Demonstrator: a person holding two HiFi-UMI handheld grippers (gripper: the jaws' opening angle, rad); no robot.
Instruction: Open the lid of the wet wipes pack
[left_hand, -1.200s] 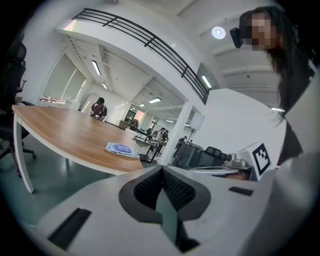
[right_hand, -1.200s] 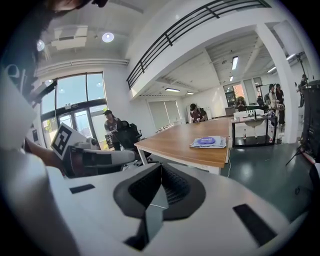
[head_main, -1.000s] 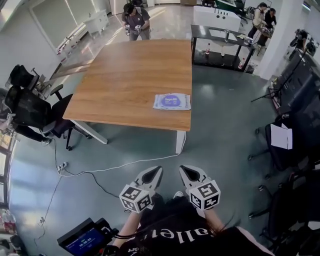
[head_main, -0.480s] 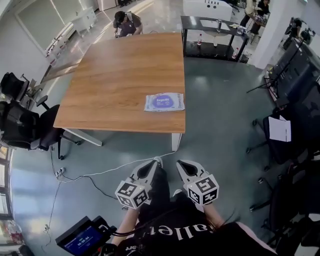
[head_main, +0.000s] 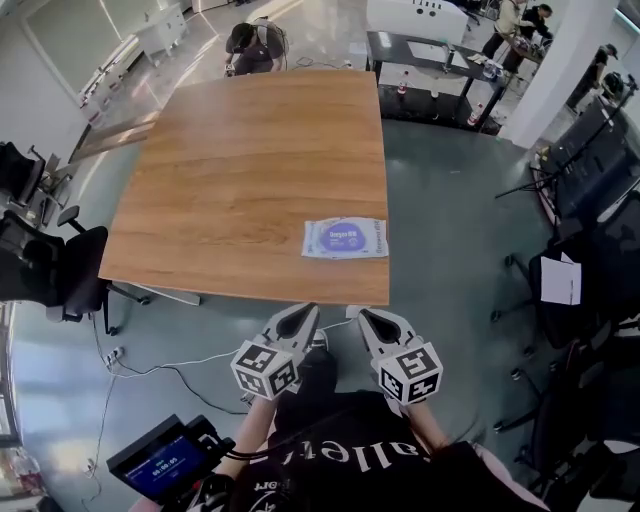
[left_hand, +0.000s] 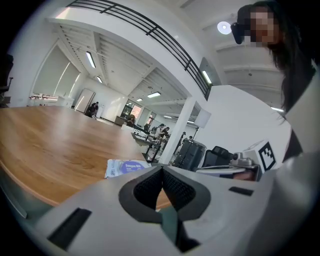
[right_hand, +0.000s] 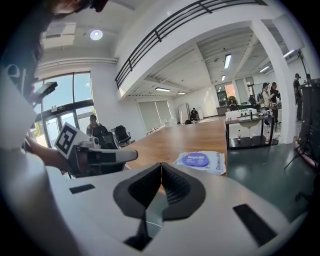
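A square wooden tabletop (head_main: 250, 170) stands in a large open hall with a grey-green floor (head_main: 450, 230). Black office chairs (head_main: 55, 265) sit off its left side, a low black table (head_main: 440, 70) stands beyond its far right corner, and a white cable (head_main: 190, 362) trails over the floor near the front.

The wet wipes pack (head_main: 372, 240) lies flat on the tabletop close to the near right corner, set in a little from both edges. Its long axis runs left to right, about parallel to the near edge. The round purple lid (head_main: 345, 237) faces up in the middle of the pack and lies flat against it.

The left claw (head_main: 303, 313) and the right claw (head_main: 366, 316) are held side by side just off the near edge, tips aimed at the tabletop, apart from the pack. Each has its jaws pressed together with nothing between them.
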